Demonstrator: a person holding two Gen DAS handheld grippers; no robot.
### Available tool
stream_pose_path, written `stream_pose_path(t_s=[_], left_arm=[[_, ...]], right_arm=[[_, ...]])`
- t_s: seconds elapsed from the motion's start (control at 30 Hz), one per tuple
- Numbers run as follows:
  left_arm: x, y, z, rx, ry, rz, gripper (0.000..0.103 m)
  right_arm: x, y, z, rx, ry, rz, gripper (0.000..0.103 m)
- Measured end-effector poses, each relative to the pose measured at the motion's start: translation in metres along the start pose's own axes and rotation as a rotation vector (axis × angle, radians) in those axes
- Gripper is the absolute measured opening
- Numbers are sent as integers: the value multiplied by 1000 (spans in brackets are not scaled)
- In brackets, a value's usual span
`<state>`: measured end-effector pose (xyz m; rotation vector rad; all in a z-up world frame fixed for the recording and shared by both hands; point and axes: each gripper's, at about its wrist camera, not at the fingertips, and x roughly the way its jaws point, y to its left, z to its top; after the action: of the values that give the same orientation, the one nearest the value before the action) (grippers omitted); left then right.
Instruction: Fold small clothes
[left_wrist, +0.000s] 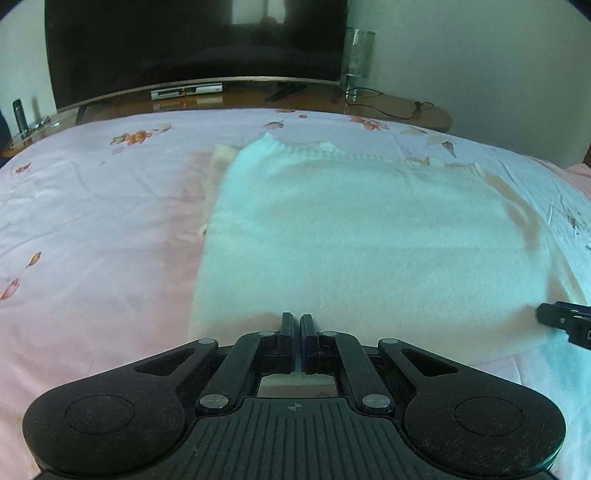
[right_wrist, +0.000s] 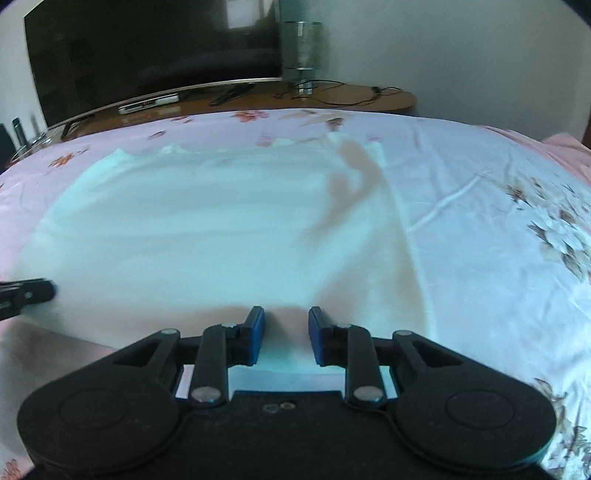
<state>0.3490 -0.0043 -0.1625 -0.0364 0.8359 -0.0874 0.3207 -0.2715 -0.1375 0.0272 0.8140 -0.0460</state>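
Observation:
A white knit garment (left_wrist: 369, 240) lies flat on the pink floral bedsheet (left_wrist: 92, 240), ribbed hem at the far side. My left gripper (left_wrist: 297, 321) is at the garment's near edge with its jaws nearly together; whether cloth is pinched between them cannot be told. In the right wrist view the same garment (right_wrist: 221, 229) fills the middle. My right gripper (right_wrist: 286, 317) is open, its blue pads over the garment's near edge. The right gripper's tip shows at the right edge of the left wrist view (left_wrist: 561, 317); the left gripper's tip shows at the left of the right wrist view (right_wrist: 29, 291).
A cream cloth (left_wrist: 218, 162) peeks out under the garment's far left side. Beyond the bed stands a wooden TV stand (left_wrist: 388, 103) with a dark television (left_wrist: 195, 48), a set-top box (left_wrist: 186, 91), a glass vase (left_wrist: 358, 55) and cables.

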Motion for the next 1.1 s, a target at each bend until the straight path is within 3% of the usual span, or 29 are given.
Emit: stream_pose_path(t_s=[0.2, 0.33, 0.47, 0.7, 1.1], left_arm=[[-9, -6, -2, 1, 14, 33, 4], [-22, -21, -2, 53, -35, 41, 4], [-16, -29, -3, 54, -5, 28, 4], [-6, -26, -8, 25, 5, 35, 4], [-7, -13, -6, 4, 18, -12, 4]], right_arm=[[-5, -2, -3, 27, 15, -36, 24], [-22, 8, 0, 55, -34, 25, 27], [-22, 21, 1, 53, -27, 61, 27], [-7, 14, -4, 34, 4, -16, 29], [-5, -3, -8, 29, 3, -28, 29]])
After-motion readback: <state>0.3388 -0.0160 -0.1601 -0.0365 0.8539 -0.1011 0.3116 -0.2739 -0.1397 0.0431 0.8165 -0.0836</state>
